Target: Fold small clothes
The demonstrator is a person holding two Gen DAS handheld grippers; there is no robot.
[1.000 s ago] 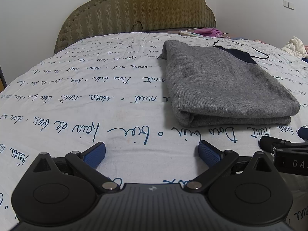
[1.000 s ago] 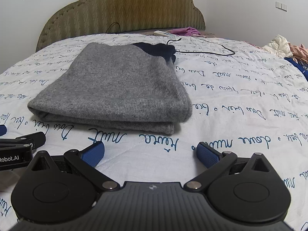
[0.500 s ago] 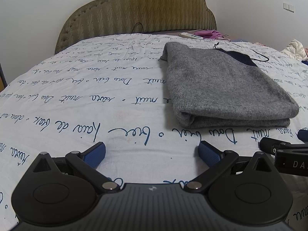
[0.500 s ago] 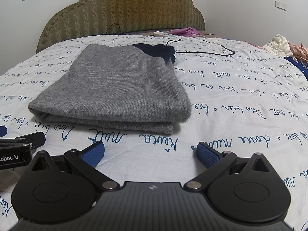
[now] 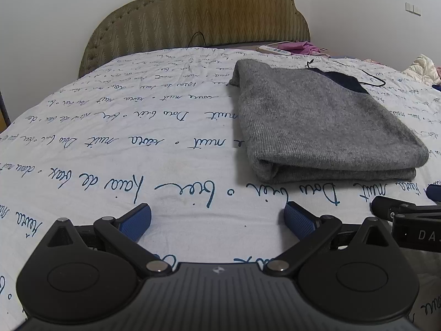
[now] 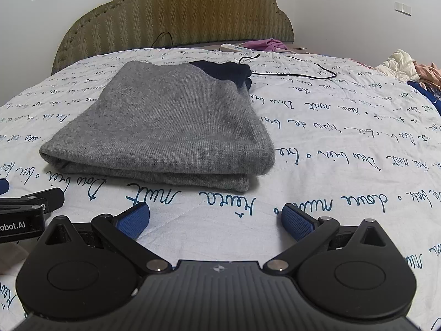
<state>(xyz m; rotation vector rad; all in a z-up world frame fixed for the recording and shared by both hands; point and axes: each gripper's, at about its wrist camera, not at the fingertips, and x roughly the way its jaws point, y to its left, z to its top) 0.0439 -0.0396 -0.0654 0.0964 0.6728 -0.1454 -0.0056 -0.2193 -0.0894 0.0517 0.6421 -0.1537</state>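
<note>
The grey knitted garment [image 6: 165, 127] lies folded on the white script-printed bedspread [image 5: 110, 149], ahead of the left gripper [image 5: 217, 218] and right gripper [image 6: 216, 218], both spread wide and empty, suggesting folding complete; next move, if any, requires regrasping an edge.

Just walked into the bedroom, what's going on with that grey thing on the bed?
A grey knit sweater lies folded on the bed's script-print cover. The left gripper and right gripper sit just short of it, fingers spread, holding nothing. The fold looks done.
</note>
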